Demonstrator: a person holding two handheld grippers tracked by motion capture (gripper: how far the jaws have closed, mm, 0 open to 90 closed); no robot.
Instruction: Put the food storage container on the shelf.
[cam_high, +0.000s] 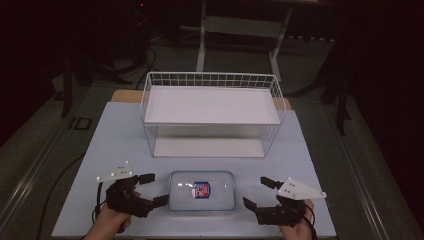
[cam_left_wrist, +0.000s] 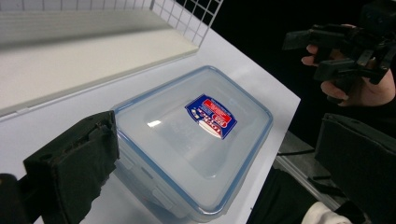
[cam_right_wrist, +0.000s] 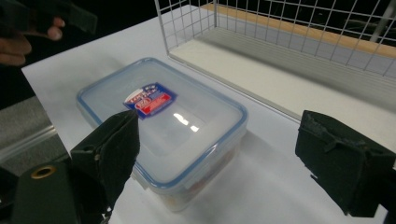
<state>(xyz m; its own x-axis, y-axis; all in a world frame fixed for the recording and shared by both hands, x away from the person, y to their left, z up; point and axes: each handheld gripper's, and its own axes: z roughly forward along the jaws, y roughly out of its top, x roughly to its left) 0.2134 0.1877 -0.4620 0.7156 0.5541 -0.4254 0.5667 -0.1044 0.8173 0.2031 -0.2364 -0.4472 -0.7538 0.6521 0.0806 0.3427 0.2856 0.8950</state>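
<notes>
The lidded plastic food container sits flat at the near edge of the table, lid closed, red-and-blue label up. I have the left gripper at its left end and the right gripper off its right end; both have their jaws spread wide with nothing between them, neither pressing the box. I judge it is set down, not lifted. Beyond stands the white wire shelf rack, both tiers bare; its front wire lip could catch the box if I shelve it.
</notes>
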